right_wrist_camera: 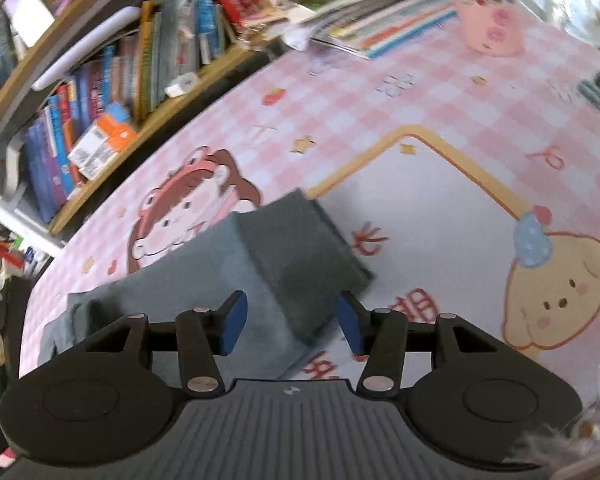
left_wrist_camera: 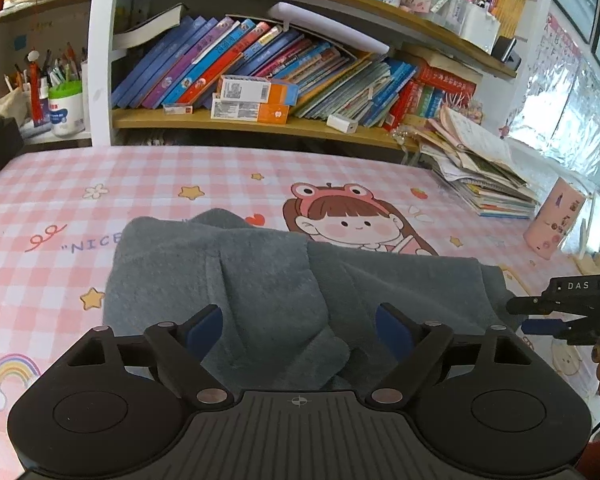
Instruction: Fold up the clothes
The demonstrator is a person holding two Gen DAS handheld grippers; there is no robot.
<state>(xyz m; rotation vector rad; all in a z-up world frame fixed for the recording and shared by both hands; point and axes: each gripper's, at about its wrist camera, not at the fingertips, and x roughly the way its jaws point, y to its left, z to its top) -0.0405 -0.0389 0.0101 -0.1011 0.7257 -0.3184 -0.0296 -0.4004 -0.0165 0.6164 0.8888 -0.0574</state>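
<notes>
My left tongs (left_wrist_camera: 299,330) sit level, their 2 blue pads (left_wrist_camera: 205,332) spread wide and empty. My right tongs (right_wrist_camera: 291,323) are rolled to one side, jaws also apart, gripping nothing.

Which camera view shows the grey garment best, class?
The left wrist view: the grey garment lies sharp and nearly whole, folds visible, between the open left gripper. The right wrist view shows it blurred and tilted, one corner reaching between the open right gripper.
</notes>
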